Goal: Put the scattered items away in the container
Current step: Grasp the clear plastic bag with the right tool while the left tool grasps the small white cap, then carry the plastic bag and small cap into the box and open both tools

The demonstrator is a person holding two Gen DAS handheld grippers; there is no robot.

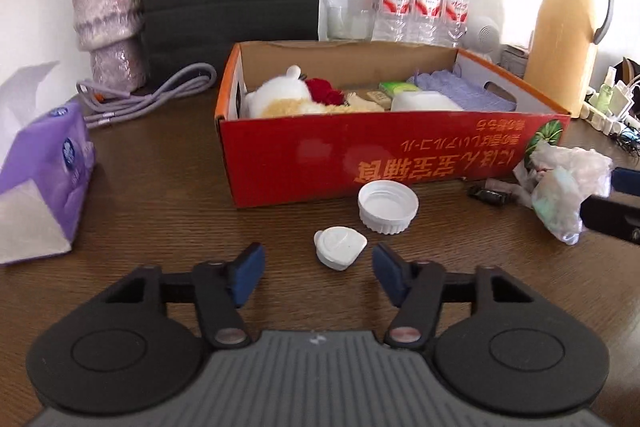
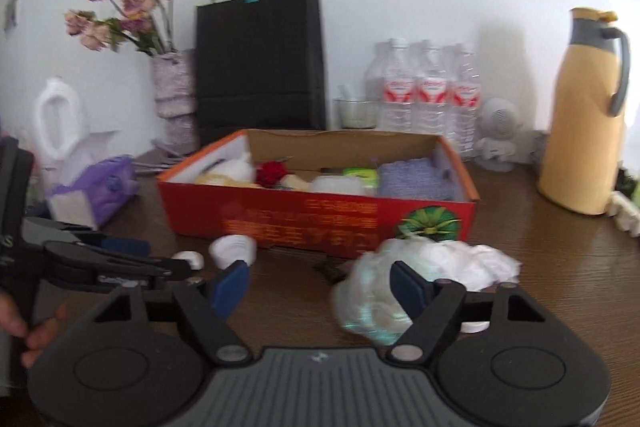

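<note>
Two tilted tools [image 1: 319, 277] [image 2: 320, 287], jaws apart

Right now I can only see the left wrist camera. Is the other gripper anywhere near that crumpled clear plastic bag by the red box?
Observer: Yes. The right gripper has its jaws open, and the crumpled clear plastic bag lies partly between them, towards one side.
Operator: What's the big dark thing behind the red cardboard box?
Observer: It's a black paper bag standing upright. It has pale handles on top, which your view cuts off.
Operator: Is anything hiding behind the purple tissue pack?
Observer: Yes, a white plastic jug with a handle stands there, by the wall.
</note>
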